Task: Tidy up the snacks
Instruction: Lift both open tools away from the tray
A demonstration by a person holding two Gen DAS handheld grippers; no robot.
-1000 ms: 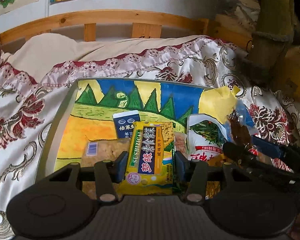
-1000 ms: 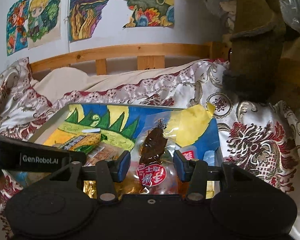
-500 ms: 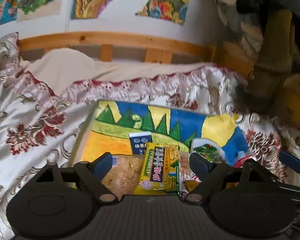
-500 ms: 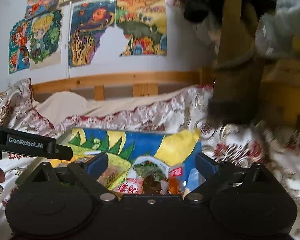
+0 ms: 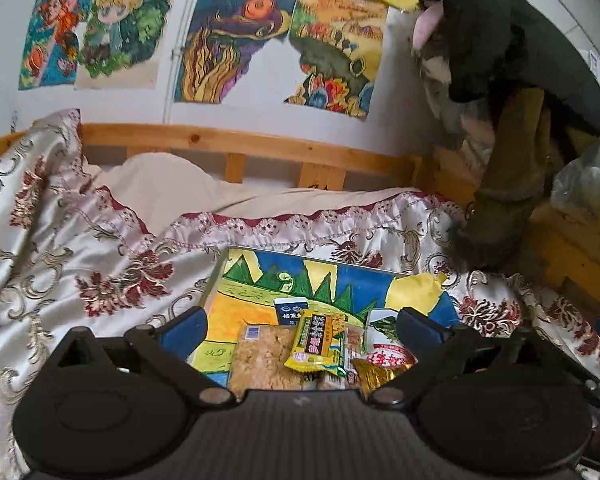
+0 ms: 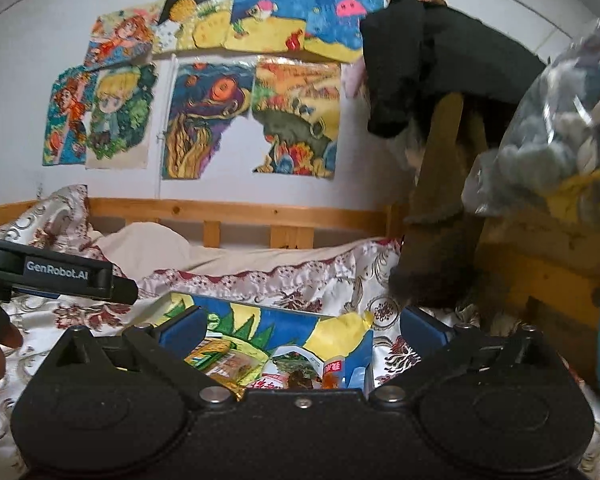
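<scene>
Both grippers are opening wide with nothing between their pads: the left gripper [image 5: 300, 326] and the right gripper [image 6: 300, 330] hang above the snacks [image 5: 320, 344], which lie in a heap on the painted board [image 5: 236, 300] on the bedspread [image 5: 100, 248].

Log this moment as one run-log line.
left gripper: jaws opening, empty | right gripper: jaws opening, empty | yellow snack packet: on painted board

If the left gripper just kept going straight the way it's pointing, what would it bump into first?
Probably the yellow snack packet on the painted board, straight ahead between the opening jaws of the left gripper. Depth is hard to judge; it might pass over to the bedspread.
</scene>
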